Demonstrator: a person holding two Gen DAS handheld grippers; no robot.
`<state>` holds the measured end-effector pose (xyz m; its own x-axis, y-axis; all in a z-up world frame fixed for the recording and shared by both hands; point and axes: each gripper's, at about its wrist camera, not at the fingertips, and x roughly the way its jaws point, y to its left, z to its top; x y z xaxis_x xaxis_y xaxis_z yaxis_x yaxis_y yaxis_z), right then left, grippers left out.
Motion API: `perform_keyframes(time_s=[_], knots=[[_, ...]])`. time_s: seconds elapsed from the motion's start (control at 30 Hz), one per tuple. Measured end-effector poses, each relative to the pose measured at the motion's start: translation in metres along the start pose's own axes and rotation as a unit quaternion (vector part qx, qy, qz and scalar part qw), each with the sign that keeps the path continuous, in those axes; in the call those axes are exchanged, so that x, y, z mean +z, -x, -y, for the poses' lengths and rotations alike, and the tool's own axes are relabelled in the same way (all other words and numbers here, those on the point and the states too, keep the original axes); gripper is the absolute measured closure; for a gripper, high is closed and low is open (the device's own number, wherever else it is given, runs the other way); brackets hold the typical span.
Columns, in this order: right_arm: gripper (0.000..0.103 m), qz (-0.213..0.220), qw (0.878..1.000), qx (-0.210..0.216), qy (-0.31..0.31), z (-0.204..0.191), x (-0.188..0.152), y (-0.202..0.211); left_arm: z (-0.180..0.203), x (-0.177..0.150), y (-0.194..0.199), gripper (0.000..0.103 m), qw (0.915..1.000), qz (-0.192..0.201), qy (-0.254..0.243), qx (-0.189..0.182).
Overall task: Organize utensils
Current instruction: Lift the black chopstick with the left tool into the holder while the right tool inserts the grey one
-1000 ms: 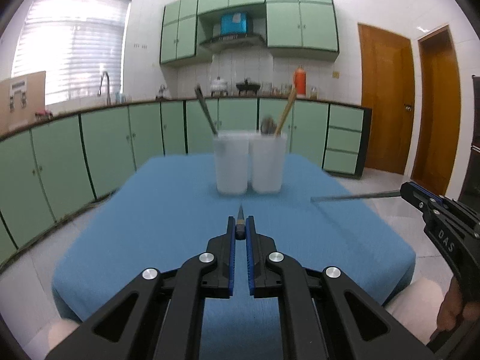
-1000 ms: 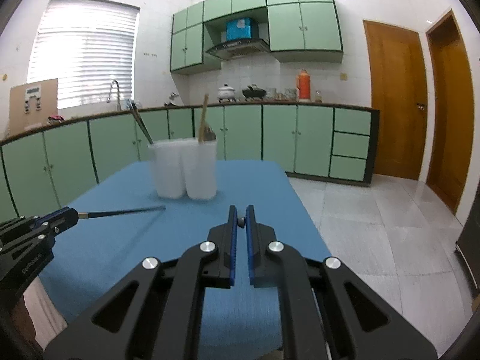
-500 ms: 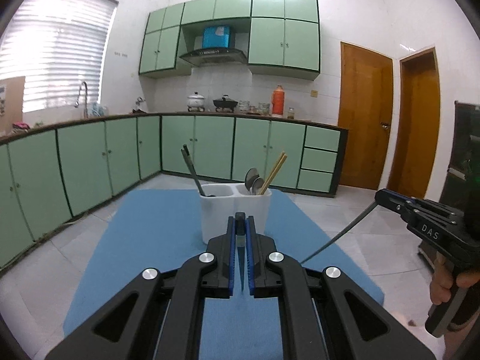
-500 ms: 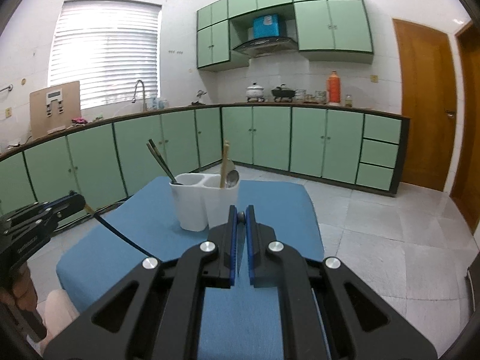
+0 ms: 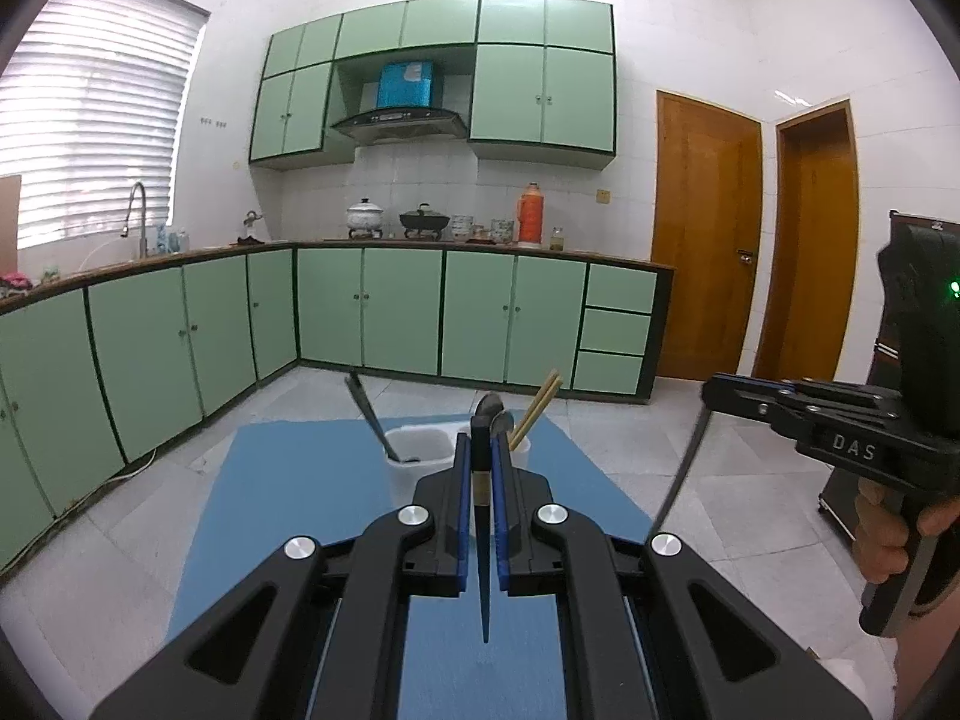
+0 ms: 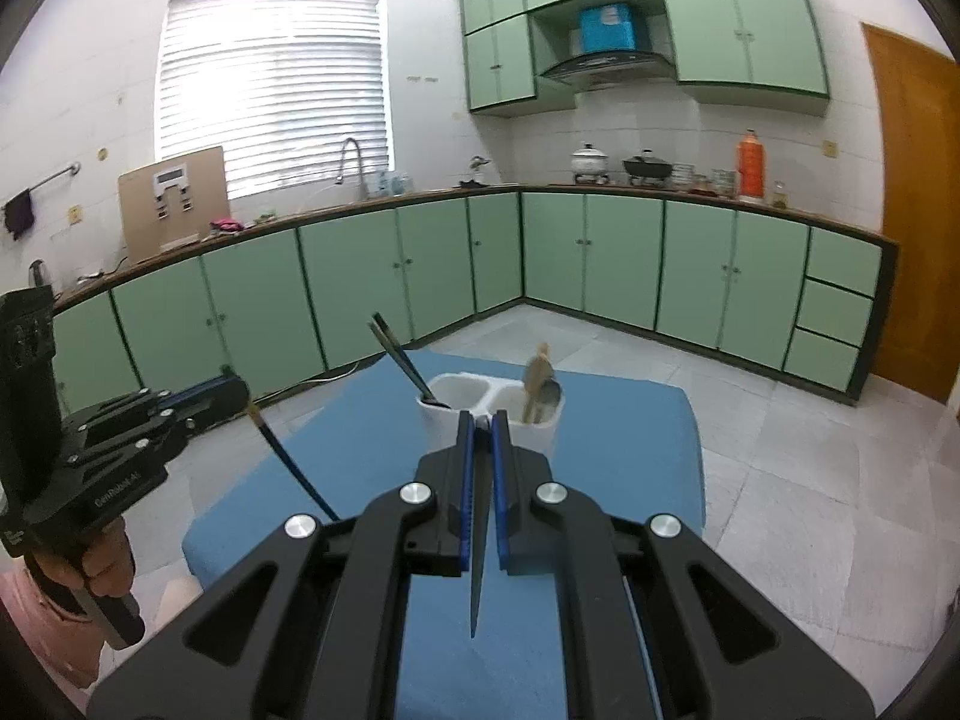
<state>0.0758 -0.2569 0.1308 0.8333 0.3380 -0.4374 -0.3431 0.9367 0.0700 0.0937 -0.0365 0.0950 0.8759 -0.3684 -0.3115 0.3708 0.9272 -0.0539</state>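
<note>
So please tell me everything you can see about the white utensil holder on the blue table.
The holder is a white tub, plastic or ceramic by its look, with two round-cornered compartments side by side. It stands upright on the blue table, toward its far end. In the right wrist view, the left compartment holds dark utensils that lean left, and the right one holds wooden chopsticks and a spoon. Neither gripper touches it.

The right gripper (image 5: 714, 393) carries white letters "DAS" on its black side — and the left gripper (image 6: 237, 387) carries "CenRobot-AI", a little blurred, on its side.
</note>
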Motion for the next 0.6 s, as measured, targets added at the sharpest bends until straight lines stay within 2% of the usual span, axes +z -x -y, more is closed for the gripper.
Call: perform_keyframes(time_s=[0.3,0.6], knots=[[0.098,0.011,0.999,0.029,0.009,-0.008,0.065,-0.014,-0.005,0.053,-0.019,0.096,0.9997,0.015,-0.016,-0.003],[0.098,0.025,1.000,0.004,0.012,0.006,0.137,-0.043,-0.023,0.114,-0.056,0.096,0.9995,0.027,-0.010,0.015]])
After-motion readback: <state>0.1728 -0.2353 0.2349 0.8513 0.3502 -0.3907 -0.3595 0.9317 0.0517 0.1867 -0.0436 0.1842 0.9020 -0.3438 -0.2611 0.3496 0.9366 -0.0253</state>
